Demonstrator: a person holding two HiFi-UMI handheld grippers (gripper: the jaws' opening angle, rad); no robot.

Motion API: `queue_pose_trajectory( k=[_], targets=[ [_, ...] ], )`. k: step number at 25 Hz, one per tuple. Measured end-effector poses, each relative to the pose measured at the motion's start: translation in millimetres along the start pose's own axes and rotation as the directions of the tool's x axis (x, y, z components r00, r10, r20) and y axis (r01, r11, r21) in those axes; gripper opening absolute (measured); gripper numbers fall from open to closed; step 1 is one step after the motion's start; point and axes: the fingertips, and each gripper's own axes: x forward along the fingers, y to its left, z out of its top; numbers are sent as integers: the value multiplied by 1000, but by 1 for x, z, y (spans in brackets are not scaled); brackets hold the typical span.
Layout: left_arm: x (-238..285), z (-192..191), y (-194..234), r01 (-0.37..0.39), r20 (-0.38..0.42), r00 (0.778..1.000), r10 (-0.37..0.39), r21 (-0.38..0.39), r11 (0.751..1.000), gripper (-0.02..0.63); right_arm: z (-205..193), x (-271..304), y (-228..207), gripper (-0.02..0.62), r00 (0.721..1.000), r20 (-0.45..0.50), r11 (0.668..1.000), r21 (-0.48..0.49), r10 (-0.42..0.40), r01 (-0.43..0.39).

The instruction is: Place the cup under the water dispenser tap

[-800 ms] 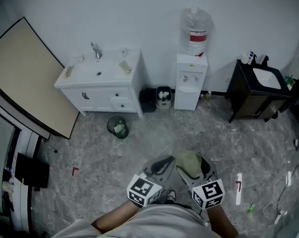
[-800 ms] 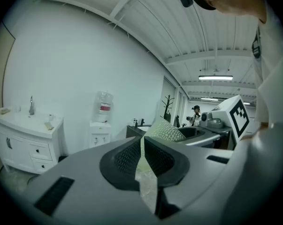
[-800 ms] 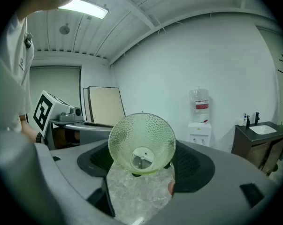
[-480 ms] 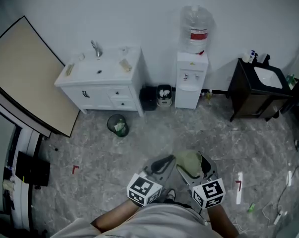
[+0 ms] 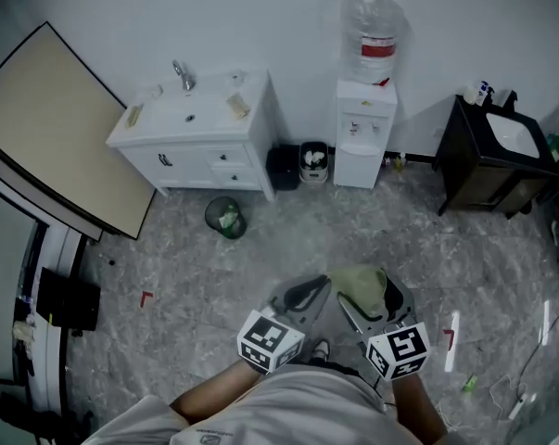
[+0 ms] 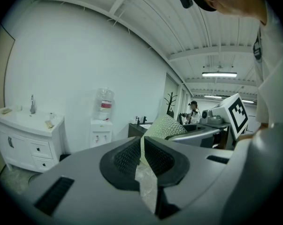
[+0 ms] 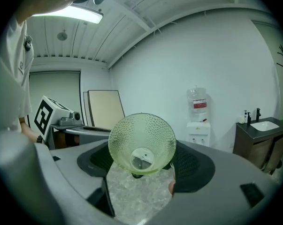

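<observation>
A pale green dimpled cup [image 5: 356, 284] lies on its side between the jaws of my right gripper [image 5: 361, 297], which is shut on it. In the right gripper view the cup [image 7: 141, 143] shows its open mouth toward the camera. My left gripper [image 5: 306, 295] hangs just left of it, jaws shut with nothing between them [image 6: 142, 146]. The white water dispenser [image 5: 364, 133] with its clear bottle [image 5: 375, 33] stands against the far wall, well ahead of both grippers. It also appears small in the distance as the dispenser [image 7: 198, 131].
A white vanity with a sink [image 5: 196, 123] stands left of the dispenser. Between them are a black bin [image 5: 281, 167] and a small white bin [image 5: 313, 163]. A round bin [image 5: 225, 219] sits on the marble floor. A dark vanity [image 5: 488, 156] stands at right, a beige board [image 5: 57, 128] at left.
The head view has shifted a little, so the dispenser and vanities sit slightly higher and further right. Both grippers keep their pose, the cup still held in the right one.
</observation>
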Motion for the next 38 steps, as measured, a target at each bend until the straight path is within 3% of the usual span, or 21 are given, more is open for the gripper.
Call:
queue_pose_trajectory(
  k=[12, 28, 38],
  targets=[
    [64, 1, 72, -17, -15, 1000, 16, -9, 1000, 29, 0, 72, -69, 379, 999, -38, 999, 2, -39, 39],
    [242, 58, 250, 162, -38, 986, -160, 81, 983, 29, 48, 283, -217, 379, 976, -102, 981, 0, -191, 192],
    [369, 80, 328, 137, -13, 990, -137, 62, 989, 29, 47, 387, -343, 379, 969, -154, 981, -17, -194, 194]
  ],
)
